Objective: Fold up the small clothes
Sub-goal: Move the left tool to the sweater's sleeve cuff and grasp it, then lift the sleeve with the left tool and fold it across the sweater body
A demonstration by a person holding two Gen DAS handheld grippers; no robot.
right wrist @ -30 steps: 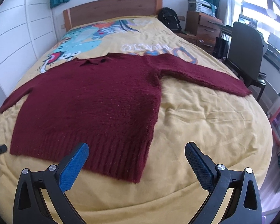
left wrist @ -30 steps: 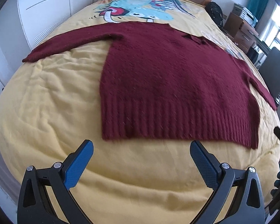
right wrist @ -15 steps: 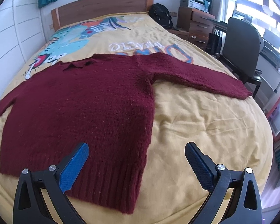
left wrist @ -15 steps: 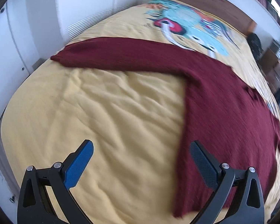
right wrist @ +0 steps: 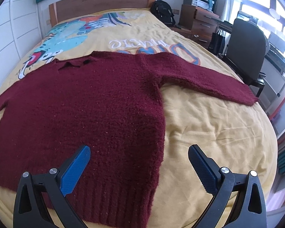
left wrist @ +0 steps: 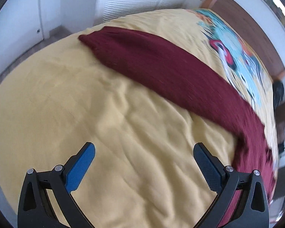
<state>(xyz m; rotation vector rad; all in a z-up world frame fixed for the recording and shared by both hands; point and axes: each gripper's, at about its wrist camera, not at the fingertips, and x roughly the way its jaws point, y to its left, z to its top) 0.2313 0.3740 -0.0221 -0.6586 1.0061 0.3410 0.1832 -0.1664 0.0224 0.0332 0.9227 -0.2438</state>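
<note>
Left gripper (left wrist: 144, 153): jaws spread wide, nothing between them; blue pads (left wrist: 79, 166) at the lower edge of the left wrist frame, above bare yellow bedspread (left wrist: 76, 104). Judged: held open in readiness to pinch cloth, aimed toward the sleeve end.

Left sleeve (left wrist: 161, 66): dark red knit, running as a diagonal band from the upper left of centre down to the right edge of that frame; cuff at the upper left, well apart from the pads, with creased bedspread between. View blurred at right.

Right gripper (right wrist: 139, 156): jaws equally wide, empty; left pad low in the right wrist frame over the jumper's lower body, right pad over bare bedspread, the garment's side edge passing between the two.

Jumper (right wrist: 81, 102): spread flat, collar toward the headboard (right wrist: 100, 1) at the top, ribbed hem at the bottom edge, right sleeve (right wrist: 209, 77) extended to the middle right. Judged: laid out flat so sleeves can be folded in first; no fold yet made.

Surroundings: office chair (right wrist: 247, 45) at far right.
</note>
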